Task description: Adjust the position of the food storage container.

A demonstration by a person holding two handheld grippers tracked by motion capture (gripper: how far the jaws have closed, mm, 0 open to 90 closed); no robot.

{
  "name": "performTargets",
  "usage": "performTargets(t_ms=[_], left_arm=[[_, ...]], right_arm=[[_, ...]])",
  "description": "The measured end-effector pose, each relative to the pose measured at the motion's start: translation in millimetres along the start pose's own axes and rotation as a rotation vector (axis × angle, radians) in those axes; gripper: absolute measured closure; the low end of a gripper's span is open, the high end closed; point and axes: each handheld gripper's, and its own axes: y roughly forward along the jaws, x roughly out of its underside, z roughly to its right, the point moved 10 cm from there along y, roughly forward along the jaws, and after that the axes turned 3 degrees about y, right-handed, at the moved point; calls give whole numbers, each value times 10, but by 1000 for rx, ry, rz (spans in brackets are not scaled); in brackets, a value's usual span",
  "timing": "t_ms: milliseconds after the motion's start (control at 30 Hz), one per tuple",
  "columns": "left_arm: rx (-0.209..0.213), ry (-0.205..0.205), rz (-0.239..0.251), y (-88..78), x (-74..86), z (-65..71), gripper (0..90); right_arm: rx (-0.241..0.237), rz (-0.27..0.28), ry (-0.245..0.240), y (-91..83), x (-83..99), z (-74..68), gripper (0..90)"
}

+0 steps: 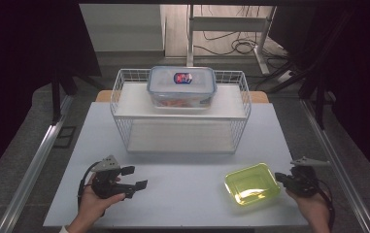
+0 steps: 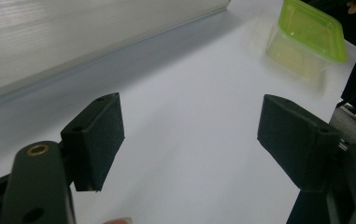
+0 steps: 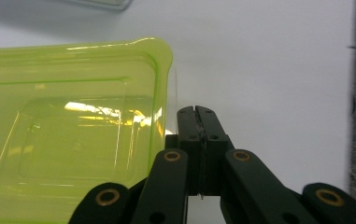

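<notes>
A translucent yellow-green lidded container lies on the white table near its front right corner. My right gripper is just right of it, jaws pressed together with nothing between them. In the right gripper view the shut tips lie close beside the container's right rim; whether they touch it I cannot tell. My left gripper is held at the front left, jaws wide apart and empty. In the left gripper view its pads frame bare table, with the green container far off at the upper right.
A white wire rack stands at the back middle of the table. On its upper shelf sits a clear box with a blue-rimmed lid. The table ends just in front of both hands. Dark floor and cables lie beyond.
</notes>
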Motion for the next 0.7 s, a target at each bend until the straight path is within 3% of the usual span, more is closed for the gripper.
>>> performTargets(t_ms=[133, 500, 700], left_arm=[[0, 6, 6, -16, -16, 1, 229], [-3, 6, 2, -9, -13, -6, 229], [-1, 5, -1, 4, -7, 9, 229]], right_arm=[[-10, -19, -16, 46, 21, -165, 890], [-13, -36, -29, 74, 104, -425, 890], [-31, -47, -67, 119, 98, -699, 890]])
